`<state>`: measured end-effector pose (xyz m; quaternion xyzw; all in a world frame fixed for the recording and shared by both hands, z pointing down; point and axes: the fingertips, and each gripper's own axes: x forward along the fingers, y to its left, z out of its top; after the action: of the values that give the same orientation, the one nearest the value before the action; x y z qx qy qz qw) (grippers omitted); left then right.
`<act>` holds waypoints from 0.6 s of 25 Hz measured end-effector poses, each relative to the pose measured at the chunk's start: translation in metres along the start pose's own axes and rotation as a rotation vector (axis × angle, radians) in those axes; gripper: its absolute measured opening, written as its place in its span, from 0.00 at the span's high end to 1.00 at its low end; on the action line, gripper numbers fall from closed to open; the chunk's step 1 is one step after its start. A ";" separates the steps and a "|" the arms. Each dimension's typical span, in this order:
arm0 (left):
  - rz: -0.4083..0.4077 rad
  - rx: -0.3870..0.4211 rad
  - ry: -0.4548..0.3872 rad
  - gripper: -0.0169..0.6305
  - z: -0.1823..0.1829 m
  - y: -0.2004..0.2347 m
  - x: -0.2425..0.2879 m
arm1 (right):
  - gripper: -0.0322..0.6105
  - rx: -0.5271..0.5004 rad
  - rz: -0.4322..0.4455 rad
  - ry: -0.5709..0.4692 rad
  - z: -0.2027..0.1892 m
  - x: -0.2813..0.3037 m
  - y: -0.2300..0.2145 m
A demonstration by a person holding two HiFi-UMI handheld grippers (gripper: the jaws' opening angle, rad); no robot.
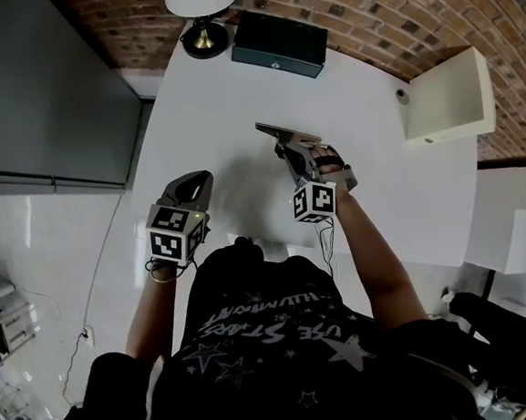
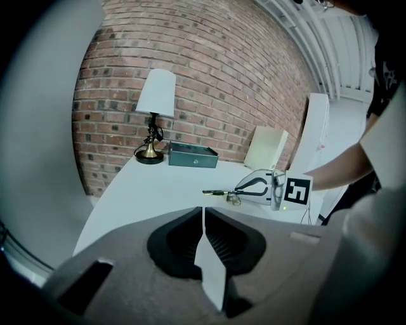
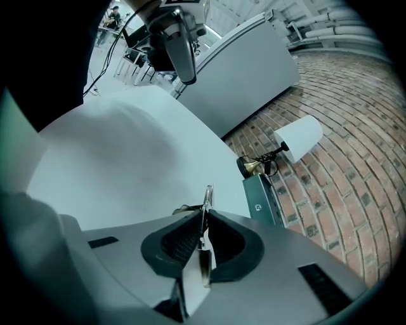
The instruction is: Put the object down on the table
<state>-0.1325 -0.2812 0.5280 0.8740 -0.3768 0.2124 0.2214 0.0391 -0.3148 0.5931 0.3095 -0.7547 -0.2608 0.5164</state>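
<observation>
My right gripper is over the middle of the white table, shut on a thin dark metal object that sticks out past the jaws toward the far side. In the right gripper view the object stands edge-up in the narrow slit between the jaws. The left gripper view shows it lying level, low over the table, with a small piece hanging under it. My left gripper rests at the near left, shut with nothing between its jaws.
A table lamp and a dark green box stand at the far edge by the brick wall. A cream box sits at the far right corner. A grey cabinet flanks the table's left side.
</observation>
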 end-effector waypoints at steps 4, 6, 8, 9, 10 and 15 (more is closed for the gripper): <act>0.031 -0.018 -0.014 0.93 0.000 -0.003 -0.005 | 0.84 0.048 0.000 -0.004 0.000 -0.004 0.002; 0.046 -0.022 -0.016 0.93 -0.001 -0.008 -0.006 | 0.80 0.083 0.009 -0.012 -0.002 -0.010 0.004; 0.059 -0.020 -0.023 0.93 0.000 -0.012 -0.009 | 0.78 0.106 0.014 -0.017 -0.002 -0.017 0.006; 0.067 -0.020 -0.026 0.93 0.001 -0.014 -0.012 | 0.77 0.113 0.016 -0.022 -0.001 -0.021 0.007; 0.076 -0.022 -0.031 0.93 0.001 -0.016 -0.014 | 0.77 0.121 0.016 -0.029 0.000 -0.026 0.007; 0.112 -0.028 -0.082 0.93 0.012 -0.034 -0.028 | 0.79 0.187 -0.019 -0.087 0.005 -0.052 -0.008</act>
<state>-0.1218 -0.2507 0.4954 0.8563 -0.4369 0.1831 0.2058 0.0500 -0.2812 0.5536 0.3520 -0.7943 -0.2073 0.4497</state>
